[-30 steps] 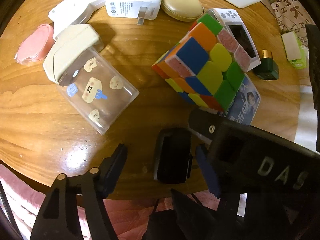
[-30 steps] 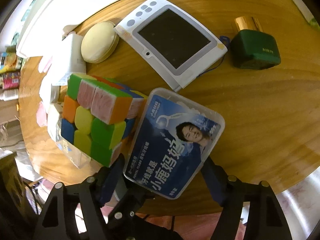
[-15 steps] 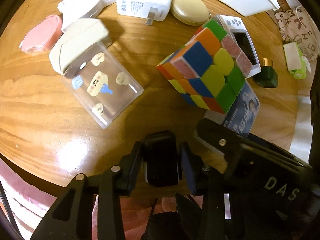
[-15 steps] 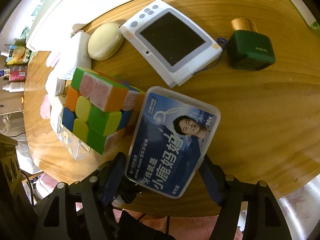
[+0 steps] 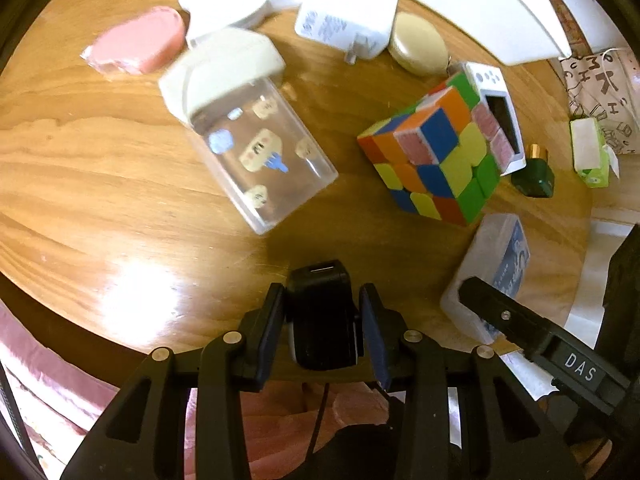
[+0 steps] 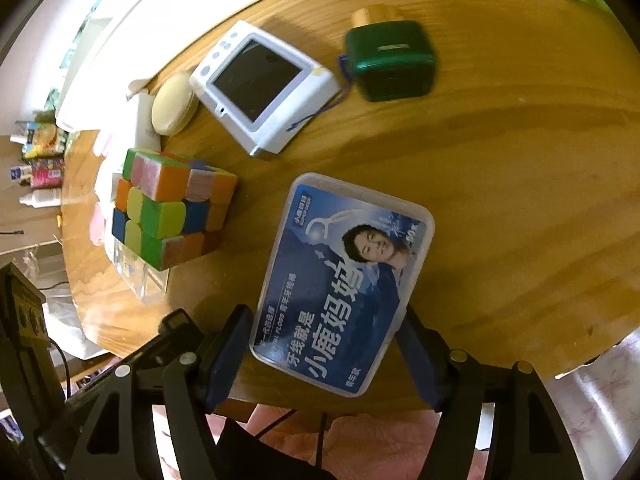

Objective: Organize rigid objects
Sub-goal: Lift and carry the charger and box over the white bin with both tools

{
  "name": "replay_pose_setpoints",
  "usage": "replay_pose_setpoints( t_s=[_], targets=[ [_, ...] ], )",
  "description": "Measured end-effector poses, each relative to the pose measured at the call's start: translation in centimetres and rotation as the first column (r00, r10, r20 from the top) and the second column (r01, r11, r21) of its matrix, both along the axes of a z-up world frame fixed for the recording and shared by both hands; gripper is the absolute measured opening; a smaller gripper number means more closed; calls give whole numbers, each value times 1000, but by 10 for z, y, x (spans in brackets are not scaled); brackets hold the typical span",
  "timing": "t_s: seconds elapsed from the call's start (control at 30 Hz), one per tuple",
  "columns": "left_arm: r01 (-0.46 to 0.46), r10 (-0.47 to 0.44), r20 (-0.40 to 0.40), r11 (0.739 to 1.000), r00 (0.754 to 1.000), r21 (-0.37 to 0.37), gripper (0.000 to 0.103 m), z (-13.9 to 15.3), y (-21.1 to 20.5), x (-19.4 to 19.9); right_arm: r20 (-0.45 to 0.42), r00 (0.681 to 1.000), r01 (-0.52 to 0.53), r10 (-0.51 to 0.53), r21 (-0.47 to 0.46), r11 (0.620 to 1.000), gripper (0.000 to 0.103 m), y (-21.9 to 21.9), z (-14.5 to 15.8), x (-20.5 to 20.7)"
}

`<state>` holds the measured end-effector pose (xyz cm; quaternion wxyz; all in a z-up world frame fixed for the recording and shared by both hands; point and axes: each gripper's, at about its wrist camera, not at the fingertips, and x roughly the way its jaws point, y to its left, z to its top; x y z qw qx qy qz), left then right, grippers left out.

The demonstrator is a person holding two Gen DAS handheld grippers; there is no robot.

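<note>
My left gripper (image 5: 323, 322) is shut on a small black box (image 5: 322, 312) at the near edge of the round wooden table (image 5: 100, 200). My right gripper (image 6: 326, 354) is shut on a clear floss box with a blue label (image 6: 344, 280), which also shows in the left wrist view (image 5: 492, 268). A colourful puzzle cube (image 5: 434, 168) stands mid-table and also shows in the right wrist view (image 6: 172, 208). A clear plastic container with a cream lid (image 5: 248, 132) lies on its side to the left of the cube.
A white handheld screen device (image 6: 264, 96), a green bottle with a gold cap (image 6: 388, 60), a cream oval case (image 6: 174, 104), a white charger (image 5: 344, 24), a pink case (image 5: 138, 40) and a white tray (image 5: 472, 4) lie further back.
My left gripper closed on the black box and drew it back toward the table edge. My right gripper pulled the floss box away from the cube, toward the near edge.
</note>
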<state>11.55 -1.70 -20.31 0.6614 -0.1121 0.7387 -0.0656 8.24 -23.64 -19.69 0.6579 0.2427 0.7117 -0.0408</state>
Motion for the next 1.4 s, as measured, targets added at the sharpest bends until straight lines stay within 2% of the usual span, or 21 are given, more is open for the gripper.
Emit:
replay_pose_setpoints(
  t_s=[0.23, 0.37, 0.5, 0.6, 0.83, 1.13, 1.4],
  targets=[
    [-11, 8, 75, 999, 997, 30, 41, 37, 17, -4, 97, 995, 27, -26, -3, 1000, 70, -24, 25, -14],
    [-12, 5, 137, 998, 991, 54, 41, 58, 22, 4, 160, 987, 24, -21, -22, 999, 69, -37, 51, -19],
    [-12, -1, 195, 998, 981, 67, 41, 87, 30, 11, 205, 979, 11, -3, -38, 999, 68, -38, 68, -7],
    [-11, -9, 240, 997, 971, 81, 41, 109, 28, 15, 227, 974, -3, 12, -39, 999, 68, -37, 81, 3],
    [11, -44, 347, 995, 937, 95, 41, 140, 8, 46, 317, 947, -36, 50, -49, 998, 68, -31, 119, 22],
    [29, -60, 491, 997, 869, 71, 41, 181, 9, 89, 476, 875, -59, 94, -88, 994, 68, -19, 165, 66],
    [70, -85, 605, 996, 792, 48, 41, 191, 4, 127, 627, 759, -83, 177, -175, 981, 68, -7, 187, 109]
  ],
)
